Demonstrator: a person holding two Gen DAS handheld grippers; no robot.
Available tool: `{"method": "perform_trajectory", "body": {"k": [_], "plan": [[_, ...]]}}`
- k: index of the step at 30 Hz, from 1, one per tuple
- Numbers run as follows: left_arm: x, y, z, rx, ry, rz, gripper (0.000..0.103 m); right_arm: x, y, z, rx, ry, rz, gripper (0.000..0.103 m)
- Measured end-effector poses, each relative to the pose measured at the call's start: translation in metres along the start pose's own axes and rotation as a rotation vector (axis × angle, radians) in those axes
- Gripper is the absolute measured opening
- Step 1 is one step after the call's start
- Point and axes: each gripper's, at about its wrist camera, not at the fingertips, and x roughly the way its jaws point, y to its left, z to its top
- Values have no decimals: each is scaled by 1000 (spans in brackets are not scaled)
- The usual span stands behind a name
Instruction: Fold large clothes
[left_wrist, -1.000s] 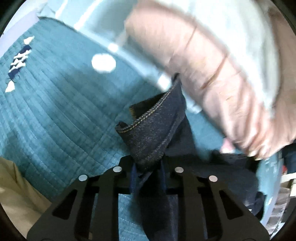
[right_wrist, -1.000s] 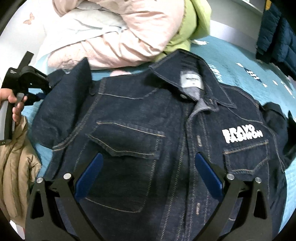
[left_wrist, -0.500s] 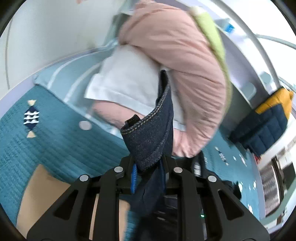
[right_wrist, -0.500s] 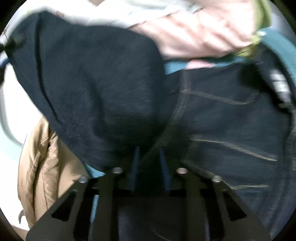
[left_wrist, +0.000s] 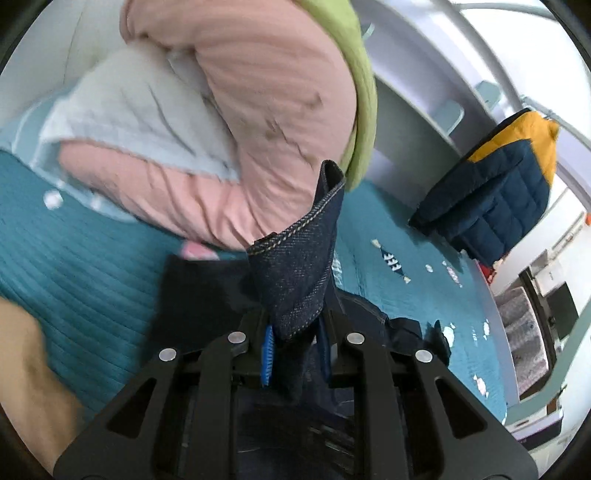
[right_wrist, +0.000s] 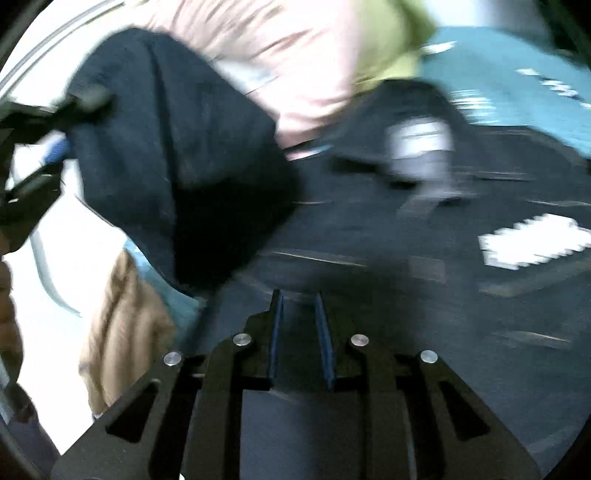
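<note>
Denim everywhere on this bed! Over on the left, the left gripper (left_wrist: 295, 343) has its two fingers clamped on a sleeve cuff (left_wrist: 299, 266) of the dark denim jacket (right_wrist: 388, 295), and that cuff stands up out of the jaws, its pale stitching showing along the hem. From the other camera the same gripper shows at the far left edge, blurred, with the raised sleeve (right_wrist: 166, 155) draped across from it in one big dark fold.

Beneath that lifted sleeve sits a tan garment (right_wrist: 122, 325), bunched on the near left of the bed. Behind it all, a pink quilted bundle (left_wrist: 258, 129) with a pale grey cloth (left_wrist: 129, 114) and a strip of green (left_wrist: 362, 74) is heaped at the head of the teal bedspread (left_wrist: 92, 258).

Moving to the middle, the jacket body lies flat on the bedspread, its white neck label (right_wrist: 421, 147) smeared by motion blur. The right gripper (right_wrist: 299, 306) hangs right over the jacket front, blue pads drawn close with a narrow slot between them; whether cloth is pinched in there, I cannot tell.

Further right, white lettering (right_wrist: 532, 240) marks the jacket's chest. Far right, well apart, a navy and yellow puffer coat (left_wrist: 498, 192) rests at the bed's edge.
</note>
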Motion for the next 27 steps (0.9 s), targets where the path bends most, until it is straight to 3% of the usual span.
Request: {"method": "perform_trajectory", "body": {"k": [3,7,11,13,15,18,20,24,27], "plan": [[44,-26,-25,-9,24,36,19,-31,-65,-11,50,-2,-129,19],[103,-57,-63,58,85,121,20,-66,-135,-36,157,-26,-235,20],[153,-76,-97,94,189,160,23,-109,-168,-56,220,-72,-236,18],[168,-87,-111,124,232,182,33,-126,-173,-58,211,-105,-256,25],[178,-96,-123,139,253,181,51,-143,-181,-57,233,-146,-248,29],[183,-106,-132,152,233,192,65,-158,-194,-51,262,-200,-270,35],[184,-113,-134,148,237,150,65,-169,-215,-42,302,-225,-315,48],[179,-141,-141,222,212,92,67,-181,-239,-6,345,-276,-407,55],[191,-165,-153,321,246,88,67,-181,-253,35,363,-281,-503,59]]}}
